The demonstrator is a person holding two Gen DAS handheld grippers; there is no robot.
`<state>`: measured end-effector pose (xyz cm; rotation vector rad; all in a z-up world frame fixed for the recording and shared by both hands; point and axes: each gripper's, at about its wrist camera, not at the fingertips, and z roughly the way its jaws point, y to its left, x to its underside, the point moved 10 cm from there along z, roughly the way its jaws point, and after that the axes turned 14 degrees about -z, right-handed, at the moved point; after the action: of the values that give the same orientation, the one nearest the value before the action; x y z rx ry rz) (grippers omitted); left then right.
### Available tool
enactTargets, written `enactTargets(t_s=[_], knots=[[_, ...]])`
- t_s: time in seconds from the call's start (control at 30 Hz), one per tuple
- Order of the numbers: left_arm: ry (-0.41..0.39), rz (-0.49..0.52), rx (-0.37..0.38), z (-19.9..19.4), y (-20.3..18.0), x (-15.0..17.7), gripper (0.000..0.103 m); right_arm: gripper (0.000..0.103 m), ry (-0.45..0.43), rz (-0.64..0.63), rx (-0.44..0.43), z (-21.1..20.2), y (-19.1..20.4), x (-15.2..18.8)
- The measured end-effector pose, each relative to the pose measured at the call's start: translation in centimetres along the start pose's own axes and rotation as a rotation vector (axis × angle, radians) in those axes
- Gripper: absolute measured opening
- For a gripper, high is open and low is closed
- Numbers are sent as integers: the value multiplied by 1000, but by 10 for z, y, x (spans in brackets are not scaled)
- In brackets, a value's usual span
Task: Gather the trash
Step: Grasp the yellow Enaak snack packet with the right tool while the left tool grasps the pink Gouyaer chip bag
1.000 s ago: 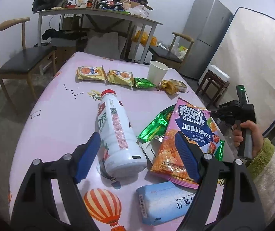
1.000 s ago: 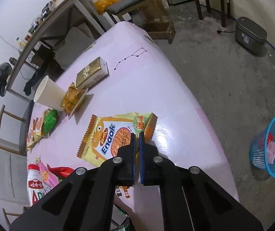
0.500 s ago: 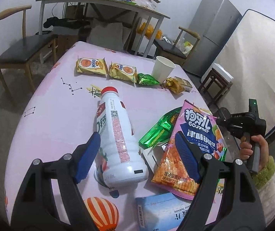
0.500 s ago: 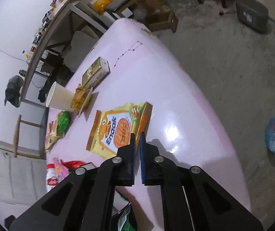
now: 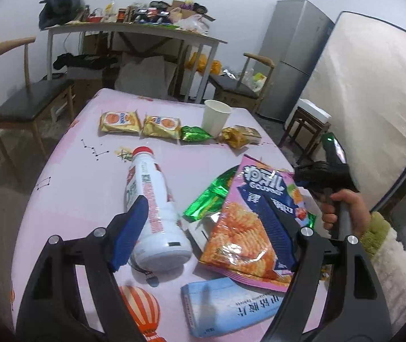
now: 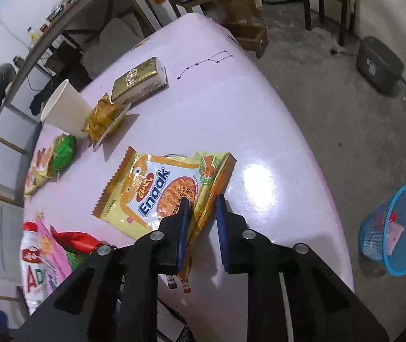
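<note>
Left hand-held gripper (image 5: 203, 228): jaws stand wide and empty, raised over the bench; its blue pads frame a white plastic bottle with a red cap (image 5: 153, 208), lying on its side, and a pink and orange crisp bag (image 5: 248, 228).
Right hand-held gripper (image 6: 201, 225): jaws have just been opening and now stand narrowly apart; the lower right edge of a yellow Enaak noodle packet (image 6: 157, 188) lies in the gap, and no pad clearly presses on it.
Right hand (image 5: 345, 211): seen from the left wrist view at the bench's right edge, wrapped round the black handle, with a green and white fleece sleeve (image 5: 385, 245).
Bench (image 6: 260, 131): pink glossy cover printed with star lines and a hot-air balloon.
Trash near the left gripper: a green foil wrapper (image 5: 211, 196) partly under the crisp bag; a light blue tablet box (image 5: 231, 305) just below it.
Trash at the far end: 2 yellow snack packets (image 5: 120, 121), a small green foil packet (image 5: 194, 134), a white paper cup (image 5: 215, 116) standing upright, a crumpled gold wrapper (image 5: 231, 138) and a gold box (image 6: 139, 82).
Basket: a blue mesh waste basket (image 6: 396, 230) stands on the grey floor, well apart from the bench, with some red and pink scraps inside.
</note>
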<state>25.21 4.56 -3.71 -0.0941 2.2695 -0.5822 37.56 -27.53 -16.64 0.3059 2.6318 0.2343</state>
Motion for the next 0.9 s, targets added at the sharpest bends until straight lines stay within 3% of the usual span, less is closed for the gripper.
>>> enactTargets(t_s=[0.17, 0.43, 0.57, 0.8, 0.9], knots=[[19, 61, 32, -4, -16, 17, 75, 7, -37, 26, -36, -6, -4, 1], [103, 179, 101, 4, -49, 58, 75, 6, -154, 87, -60, -34, -25, -9], [130, 290, 107, 16, -77, 81, 75, 6, -204, 113, -68, -53, -38, -9], [155, 413, 57, 41, -103, 108, 75, 6, -285, 173, -115, -93, -67, 7], [133, 484, -11, 52, -111, 112, 75, 6, -312, 201, -146, -109, -78, 22]])
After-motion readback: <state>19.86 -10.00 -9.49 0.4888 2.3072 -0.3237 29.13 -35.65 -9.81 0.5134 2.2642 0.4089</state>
